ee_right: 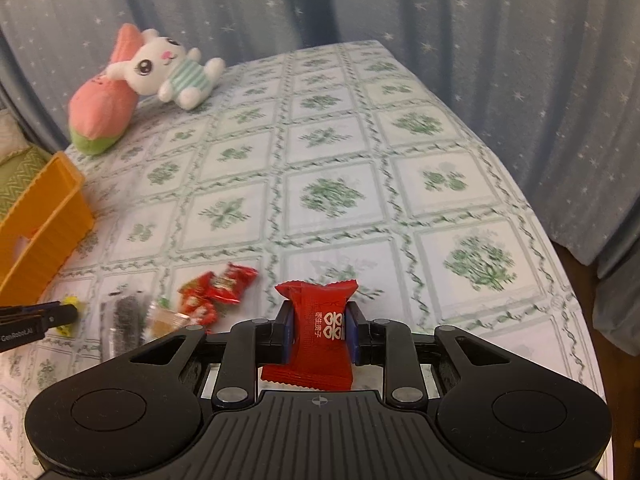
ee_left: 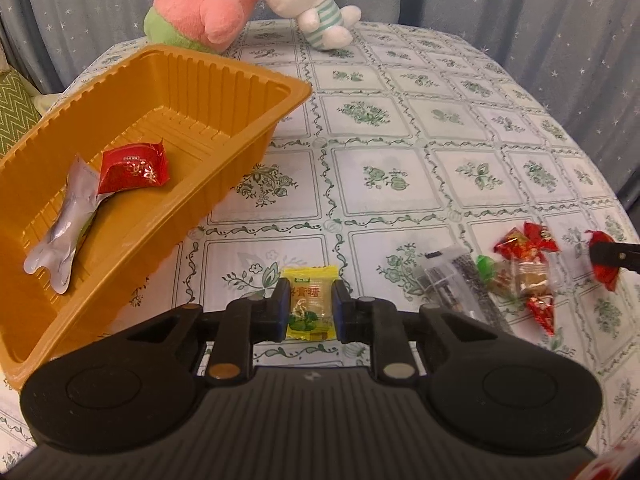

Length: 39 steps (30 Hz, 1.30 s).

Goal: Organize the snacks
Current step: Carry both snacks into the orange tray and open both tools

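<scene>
My left gripper point(ee_left: 311, 304) is shut on a yellow candy packet point(ee_left: 310, 304), just above the tablecloth, right of the orange tray point(ee_left: 240, 80). The tray holds a red snack packet point(ee_left: 134, 168) and a silver packet point(ee_left: 66, 220). My right gripper point(ee_right: 318, 330) is shut on a red candy packet point(ee_right: 316, 332) above the table. It shows at the right edge of the left wrist view point(ee_left: 612, 258). A pile of loose snacks lies on the table: red candies point(ee_left: 524, 244), a clear dark-seed packet point(ee_left: 460, 284) and a brown candy point(ee_left: 532, 280). The pile also shows in the right wrist view point(ee_right: 212, 292).
A pink plush point(ee_left: 200, 12) and a white rabbit plush point(ee_left: 308, 0) lie at the table's far edge. A blue starred curtain point(ee_right: 480, 40) hangs behind. The orange tray's corner point(ee_right: 44, 216) shows at left in the right wrist view. The table edge drops off at right point(ee_right: 580, 320).
</scene>
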Available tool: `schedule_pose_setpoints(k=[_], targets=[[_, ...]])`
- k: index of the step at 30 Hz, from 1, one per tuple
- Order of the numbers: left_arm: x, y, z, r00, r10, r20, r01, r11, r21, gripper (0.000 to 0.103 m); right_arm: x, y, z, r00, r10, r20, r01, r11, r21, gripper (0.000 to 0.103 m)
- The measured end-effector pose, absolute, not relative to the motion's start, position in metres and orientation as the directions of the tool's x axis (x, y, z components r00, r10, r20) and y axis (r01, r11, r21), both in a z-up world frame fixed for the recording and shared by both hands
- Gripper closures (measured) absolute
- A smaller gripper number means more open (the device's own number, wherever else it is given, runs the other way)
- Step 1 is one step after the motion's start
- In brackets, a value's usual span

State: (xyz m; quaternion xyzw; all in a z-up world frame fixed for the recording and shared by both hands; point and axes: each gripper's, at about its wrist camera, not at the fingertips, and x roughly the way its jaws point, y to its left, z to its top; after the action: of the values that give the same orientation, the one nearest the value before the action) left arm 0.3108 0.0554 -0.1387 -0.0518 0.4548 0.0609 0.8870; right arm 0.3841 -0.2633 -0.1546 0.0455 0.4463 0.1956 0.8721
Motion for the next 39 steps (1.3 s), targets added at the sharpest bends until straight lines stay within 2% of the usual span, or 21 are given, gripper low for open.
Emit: schedule_pose_setpoints(k=[11, 22, 39], targets=[[0.288, 0.069, -0.094, 0.624, 0.029, -0.781, -0.177, 0.978, -0.106, 0.084, 0.383, -0.185, -0.123, 0.425, 0.552, -0.717, -0.532, 0.793, 0.295, 0.077], [0.283, 0.117, -0.054, 0.67, 0.128, -0.731, -0.285, 0.954, -0.094, 0.084, 0.385, -0.08, -0.09, 0.287, 0.697, -0.657, -0.722, 0.608, 0.33, 0.077], [0.297, 0.182, -0.064, 0.631, 0.219, -0.744, -0.401, 0.913, -0.071, 0.083, 0.4, 0.023, -0.088, 0.247, 0.732, -0.635, -0.794, 0.529, 0.301, 0.077]])
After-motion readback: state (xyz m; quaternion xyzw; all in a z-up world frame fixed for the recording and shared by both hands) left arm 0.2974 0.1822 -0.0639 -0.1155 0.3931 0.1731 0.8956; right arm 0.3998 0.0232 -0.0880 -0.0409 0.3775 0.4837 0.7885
